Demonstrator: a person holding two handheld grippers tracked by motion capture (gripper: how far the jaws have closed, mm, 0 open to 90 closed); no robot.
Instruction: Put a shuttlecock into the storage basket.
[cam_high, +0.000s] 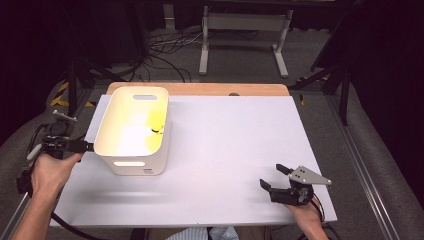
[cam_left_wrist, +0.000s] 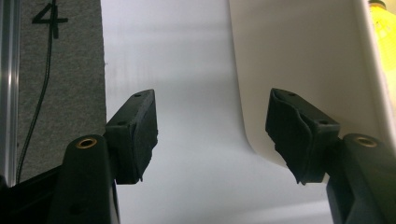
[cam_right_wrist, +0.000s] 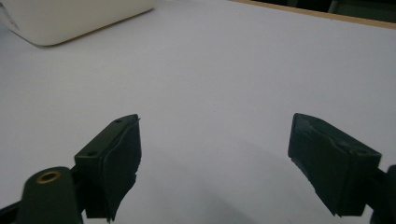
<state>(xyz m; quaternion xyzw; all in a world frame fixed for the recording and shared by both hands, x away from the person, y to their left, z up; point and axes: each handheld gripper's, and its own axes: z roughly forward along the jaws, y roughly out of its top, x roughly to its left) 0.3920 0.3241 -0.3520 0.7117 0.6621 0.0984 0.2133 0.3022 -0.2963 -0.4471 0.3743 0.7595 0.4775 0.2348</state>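
Note:
A white plastic bin (cam_high: 131, 159) stands on the left part of the white table (cam_high: 225, 150), with a yellow object (cam_high: 156, 122) lying inside it. My left gripper (cam_high: 84, 146) is level with the bin's left side, close to its front corner, and stands open. In the left gripper view the jaws (cam_left_wrist: 215, 126) are wide apart. The bin's outer wall (cam_left_wrist: 303, 56) rises just beyond them, untouched, and the yellow object (cam_left_wrist: 385, 32) peeks over the rim. My right gripper (cam_high: 272, 176) rests near the table's front right, open and holding nothing (cam_right_wrist: 219, 158).
The bin (cam_right_wrist: 70, 18) lies far off to the upper left in the right gripper view. Grey carpet (cam_left_wrist: 60, 70) with a cable borders the table's left edge. A wooden strip (cam_high: 200, 89) runs along the far edge. Table legs and cables stand behind.

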